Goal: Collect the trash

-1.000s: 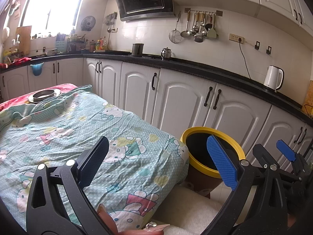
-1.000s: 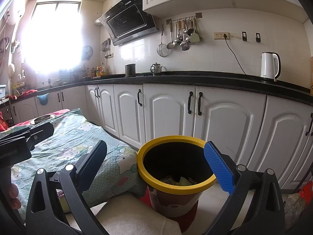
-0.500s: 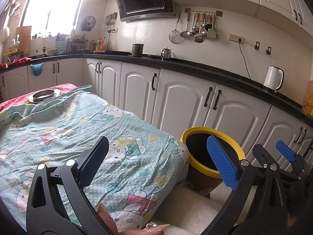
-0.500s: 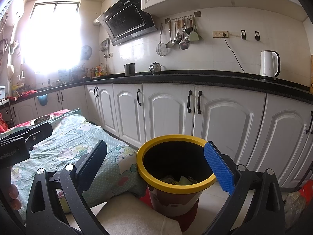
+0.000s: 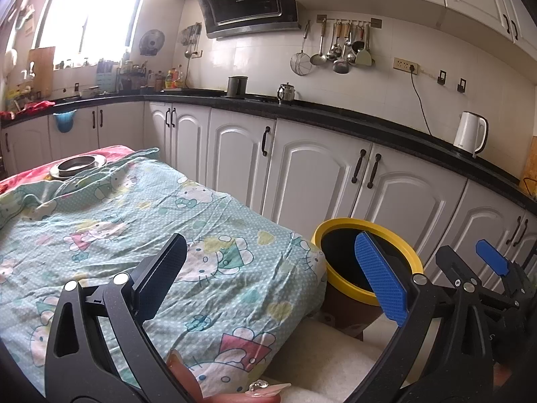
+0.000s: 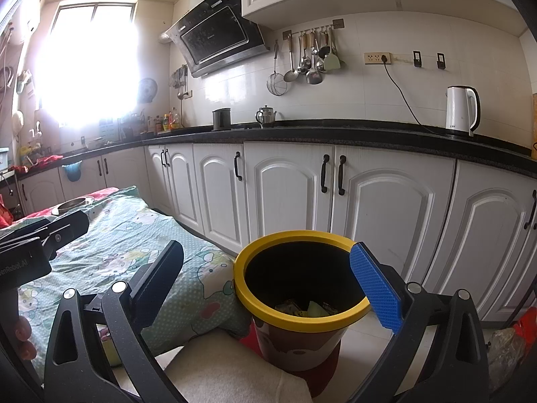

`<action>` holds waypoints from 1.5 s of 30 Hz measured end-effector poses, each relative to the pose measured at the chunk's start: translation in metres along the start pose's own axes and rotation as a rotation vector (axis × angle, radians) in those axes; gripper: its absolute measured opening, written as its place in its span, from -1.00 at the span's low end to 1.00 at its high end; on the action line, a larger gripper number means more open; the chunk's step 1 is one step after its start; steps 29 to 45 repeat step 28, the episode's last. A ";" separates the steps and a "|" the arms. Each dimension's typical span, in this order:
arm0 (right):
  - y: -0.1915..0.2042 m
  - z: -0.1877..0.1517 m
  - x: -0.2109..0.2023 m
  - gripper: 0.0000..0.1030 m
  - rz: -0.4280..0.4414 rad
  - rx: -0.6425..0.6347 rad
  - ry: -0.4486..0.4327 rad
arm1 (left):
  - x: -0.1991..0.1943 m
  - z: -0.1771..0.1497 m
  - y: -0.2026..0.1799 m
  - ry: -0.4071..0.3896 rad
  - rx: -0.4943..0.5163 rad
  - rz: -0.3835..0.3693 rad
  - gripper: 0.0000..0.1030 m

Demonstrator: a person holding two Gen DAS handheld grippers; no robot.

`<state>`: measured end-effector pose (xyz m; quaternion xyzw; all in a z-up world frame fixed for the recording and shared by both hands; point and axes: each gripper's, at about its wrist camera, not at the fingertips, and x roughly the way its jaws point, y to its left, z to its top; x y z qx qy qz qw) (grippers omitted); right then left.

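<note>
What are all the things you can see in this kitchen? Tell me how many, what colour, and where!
Trash bin: one, yellow rim, on the floor by the cabinets, some trash inside.
Cartoon cloth: one, teal, covering the table.
Metal dish: one, silver, at the table's far end.
Kettle: one, white, on the counter at right.
Small pot: one, silver, on the counter.
Dark canister: one, beside the small pot.
Hanging utensils: several, on the wall rail.
Range hood: one, black, on the wall.
Left tool: one, open, over the cloth.
Right tool: one, open, near the bin.
</note>
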<state>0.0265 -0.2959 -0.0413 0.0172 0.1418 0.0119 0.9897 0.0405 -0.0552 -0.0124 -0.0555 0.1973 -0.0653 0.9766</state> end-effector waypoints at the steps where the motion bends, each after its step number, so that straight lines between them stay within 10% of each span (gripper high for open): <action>1: 0.000 0.000 0.000 0.88 0.000 0.000 0.000 | 0.000 0.000 0.000 0.002 -0.002 -0.002 0.79; 45: 0.001 0.020 0.007 0.88 0.042 0.046 0.003 | -0.002 0.017 0.067 0.093 -0.150 0.129 0.79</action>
